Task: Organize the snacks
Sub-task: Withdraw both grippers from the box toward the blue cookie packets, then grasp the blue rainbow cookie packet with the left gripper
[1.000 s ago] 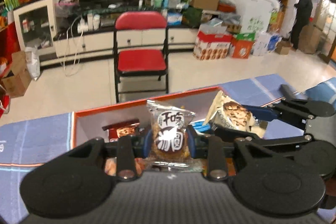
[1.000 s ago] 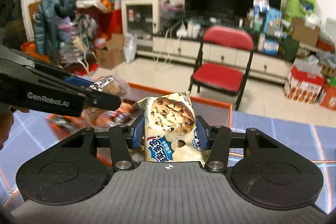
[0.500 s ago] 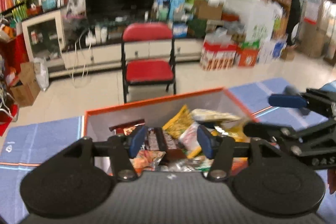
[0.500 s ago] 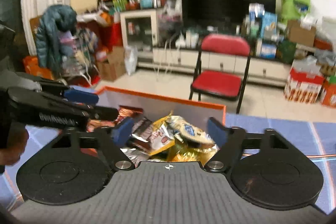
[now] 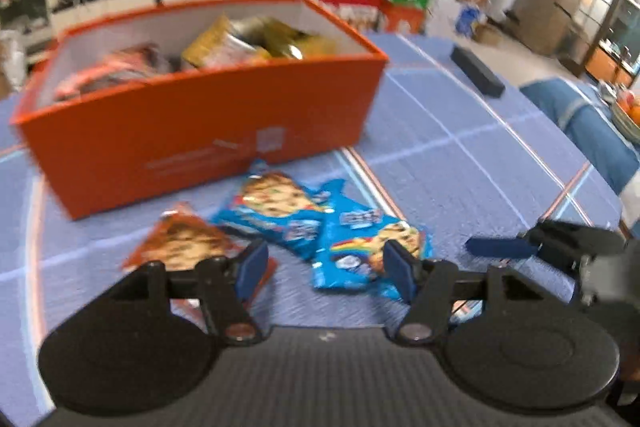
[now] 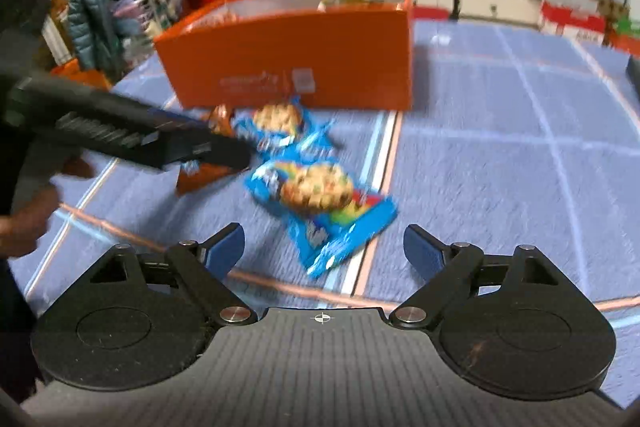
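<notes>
Now both tongs, left gripper and right gripper, gape empty, the left's jaws just widened, above 3 cookie packets before the orange box.

- An orange box stands on the blue cloth ahead of me, open at the top, its white inner walls showing, with a mixed heap of snack packets inside.
- Three packets lie flat on the cloth just in front of the box's near wall.
- A blue cookie packet with a rainbow print lies closest to me, face up and skewed.
- A second blue cookie packet lies beyond it; their edges overlap.
- An orange-brown packet lies to the left of the blue pair, beside the second one.
</notes>
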The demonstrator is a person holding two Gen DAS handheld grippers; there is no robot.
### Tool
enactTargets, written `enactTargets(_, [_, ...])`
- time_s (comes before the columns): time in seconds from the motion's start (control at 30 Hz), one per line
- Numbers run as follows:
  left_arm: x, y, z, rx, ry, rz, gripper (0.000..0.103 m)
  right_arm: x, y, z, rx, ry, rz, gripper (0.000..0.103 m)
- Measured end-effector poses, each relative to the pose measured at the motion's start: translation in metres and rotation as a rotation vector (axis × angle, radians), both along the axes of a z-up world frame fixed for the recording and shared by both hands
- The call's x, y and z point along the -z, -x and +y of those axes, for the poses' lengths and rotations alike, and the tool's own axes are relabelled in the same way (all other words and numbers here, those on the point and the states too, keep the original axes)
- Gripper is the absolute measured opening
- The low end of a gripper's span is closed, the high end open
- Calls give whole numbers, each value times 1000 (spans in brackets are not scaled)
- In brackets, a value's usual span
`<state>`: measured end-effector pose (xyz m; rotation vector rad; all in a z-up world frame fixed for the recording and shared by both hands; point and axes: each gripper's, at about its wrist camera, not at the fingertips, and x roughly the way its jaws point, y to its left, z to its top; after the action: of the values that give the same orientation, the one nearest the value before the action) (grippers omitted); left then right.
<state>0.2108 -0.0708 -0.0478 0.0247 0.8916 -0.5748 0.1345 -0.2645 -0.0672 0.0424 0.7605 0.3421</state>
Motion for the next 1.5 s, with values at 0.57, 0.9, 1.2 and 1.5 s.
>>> enactTargets(0.57, [23, 11, -18, 70, 41, 143, 57, 13, -8, 14, -100, 8, -26, 78])
enactTargets(0.9, [21, 47, 7, 9, 46, 149, 58, 3, 31, 25, -126, 86, -45, 77])
enactTargets(1.2, [24, 36, 13, 6, 66, 151, 61, 12, 44, 41, -62, 71, -14, 76])
enactTargets(1.5, [24, 40, 16, 42, 46, 110, 55, 17, 24, 66, -96, 157, -113, 32])
